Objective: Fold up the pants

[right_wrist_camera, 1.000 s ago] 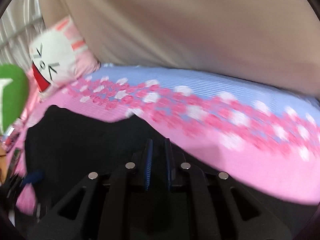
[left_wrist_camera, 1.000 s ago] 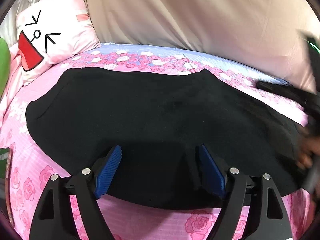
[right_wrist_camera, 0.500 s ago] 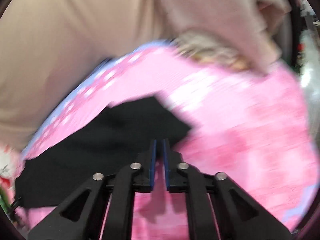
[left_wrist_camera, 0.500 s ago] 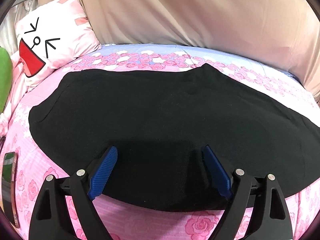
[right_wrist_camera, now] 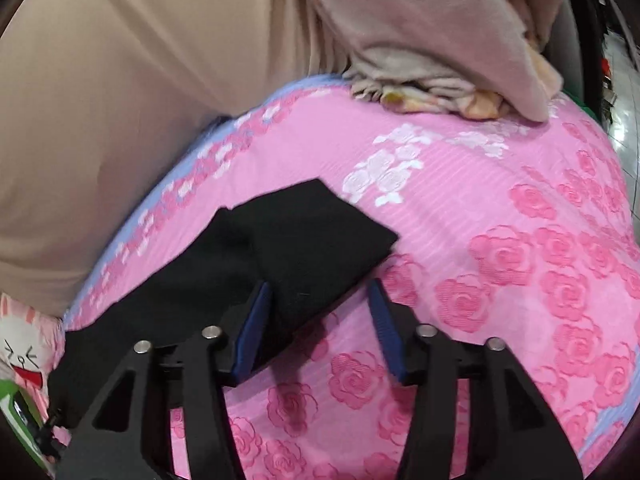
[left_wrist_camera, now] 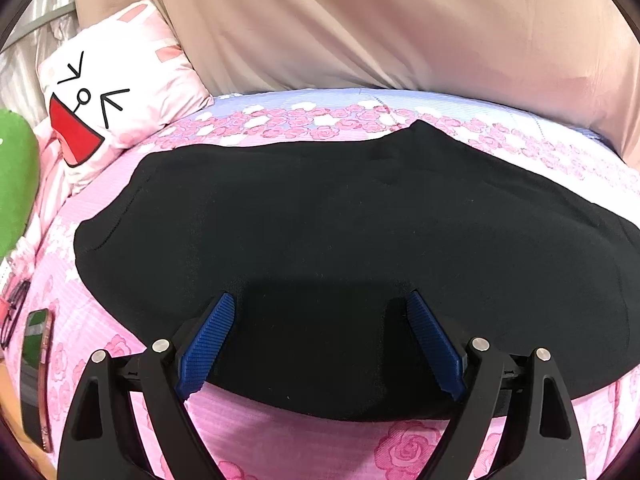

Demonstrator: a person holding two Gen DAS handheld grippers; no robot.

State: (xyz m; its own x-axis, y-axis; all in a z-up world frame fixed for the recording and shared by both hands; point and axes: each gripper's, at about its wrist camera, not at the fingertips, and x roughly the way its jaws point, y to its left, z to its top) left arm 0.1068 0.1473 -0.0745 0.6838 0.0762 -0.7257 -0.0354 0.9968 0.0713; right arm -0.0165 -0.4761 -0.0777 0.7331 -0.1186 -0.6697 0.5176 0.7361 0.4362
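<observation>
Plainly, the black, soft knit pants (left_wrist_camera: 344, 240) lie spread flat across the pink rose-printed bed sheet (left_wrist_camera: 280, 432), their long dark body running side to side in the left wrist view, with one narrow end (right_wrist_camera: 320, 232) reaching out onto the pink cloth in the right wrist view. That end looks doubled, one layer lying over another, though the black fabric swallows its own seams and I cannot be sure where each edge runs. The cloth should handle as light, limp and a little clingy: it will sag and drag unless a pinch takes both layers near a corner or hem, and a pull from one point alone would likely skew the fold. The left tool (left_wrist_camera: 320, 320) hovers over the near edge of the pants with its blue ribbed pads spread wide, holding nothing. The right tool (right_wrist_camera: 320, 320) is likewise released, its pads set apart on either side of the near corner of that narrow end, a good spot to take hold. Beyond the pants, a white cartoon-face pillow (left_wrist_camera: 116, 100) rests at the far left, a beige draped cloth (left_wrist_camera: 380, 24) hangs behind the bed, and a phone (left_wrist_camera: 36, 360) lies on the sheet at the left.
</observation>
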